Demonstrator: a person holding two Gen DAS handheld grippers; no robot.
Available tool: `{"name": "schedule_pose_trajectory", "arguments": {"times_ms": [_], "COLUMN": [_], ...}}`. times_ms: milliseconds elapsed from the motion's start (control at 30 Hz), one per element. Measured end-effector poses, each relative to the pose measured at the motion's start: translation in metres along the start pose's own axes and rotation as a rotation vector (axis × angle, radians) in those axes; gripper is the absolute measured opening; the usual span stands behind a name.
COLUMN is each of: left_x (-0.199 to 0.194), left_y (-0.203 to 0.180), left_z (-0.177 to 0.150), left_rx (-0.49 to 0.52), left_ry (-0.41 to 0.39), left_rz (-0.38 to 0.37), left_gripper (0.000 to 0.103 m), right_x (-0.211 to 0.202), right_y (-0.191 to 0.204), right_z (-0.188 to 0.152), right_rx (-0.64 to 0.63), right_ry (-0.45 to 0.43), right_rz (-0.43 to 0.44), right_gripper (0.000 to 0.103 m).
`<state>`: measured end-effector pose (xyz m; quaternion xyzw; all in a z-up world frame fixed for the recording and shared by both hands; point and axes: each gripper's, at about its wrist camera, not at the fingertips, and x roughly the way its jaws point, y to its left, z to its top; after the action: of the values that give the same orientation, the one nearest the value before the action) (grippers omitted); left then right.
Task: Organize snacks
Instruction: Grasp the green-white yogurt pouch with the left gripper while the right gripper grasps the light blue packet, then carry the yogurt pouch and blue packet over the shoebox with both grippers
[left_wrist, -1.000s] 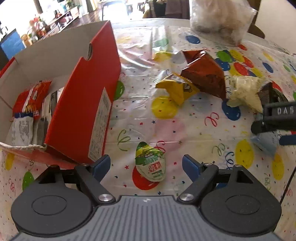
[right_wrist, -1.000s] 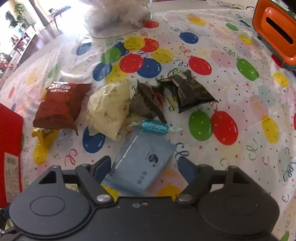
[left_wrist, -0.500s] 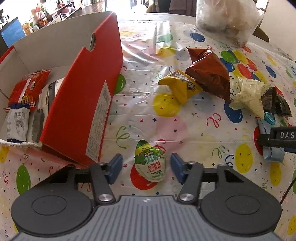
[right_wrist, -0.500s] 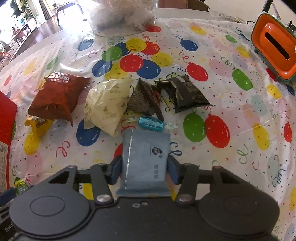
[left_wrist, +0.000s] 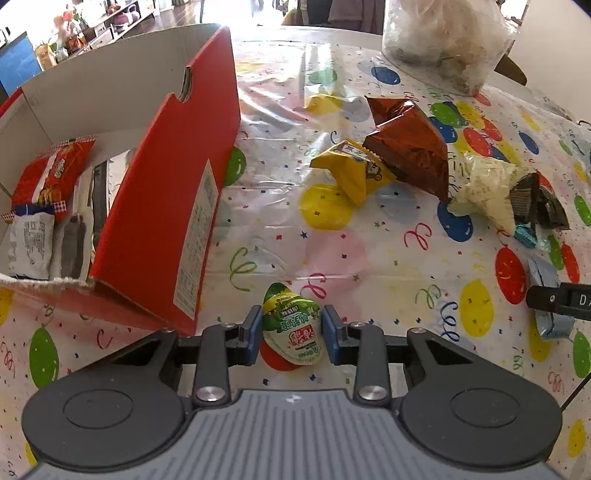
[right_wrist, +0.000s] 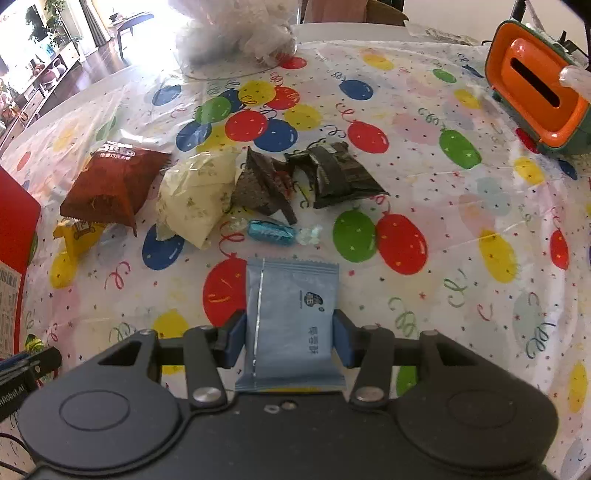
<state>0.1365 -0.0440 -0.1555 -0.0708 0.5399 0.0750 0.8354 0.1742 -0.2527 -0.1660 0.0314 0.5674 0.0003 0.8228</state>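
My left gripper (left_wrist: 291, 332) is shut on a small green and white snack packet (left_wrist: 291, 328), just above the balloon tablecloth, right of the red cardboard box (left_wrist: 173, 221). The box holds several snack packs (left_wrist: 51, 177). My right gripper (right_wrist: 290, 339) is shut on a light blue flat packet (right_wrist: 291, 325). Loose on the cloth lie a brown bag (right_wrist: 110, 184), a yellow packet (left_wrist: 354, 173), a cream bag (right_wrist: 195, 195), two dark packets (right_wrist: 332, 173) and a blue wrapped candy (right_wrist: 271, 230).
A clear plastic bag with white stuffing (right_wrist: 236, 33) sits at the table's far side. An orange and green box (right_wrist: 539, 96) stands at the far right. The right gripper's tip shows in the left wrist view (left_wrist: 561, 299).
Both grippers closed from open: the left one onto the green packet, the right one onto the blue packet, which turned straight between the fingers. Both views have pulled back a little.
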Motion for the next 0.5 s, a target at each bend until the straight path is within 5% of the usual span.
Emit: {"name": "schedule_pose_trajectory", "arguments": {"times_ms": [500], "left_x": [-0.021], "left_y": [0.002], "left_z": [-0.005], "left_rx": [0.040], "left_ry": [0.001], "left_rz": [-0.082], "left_gripper": [0.033], "right_x": [-0.023], "right_y": [-0.002], "right_z": [-0.014], "right_rx": [-0.015], "right_ry": [0.020], "right_rz": [0.013], "right_gripper": [0.047]}}
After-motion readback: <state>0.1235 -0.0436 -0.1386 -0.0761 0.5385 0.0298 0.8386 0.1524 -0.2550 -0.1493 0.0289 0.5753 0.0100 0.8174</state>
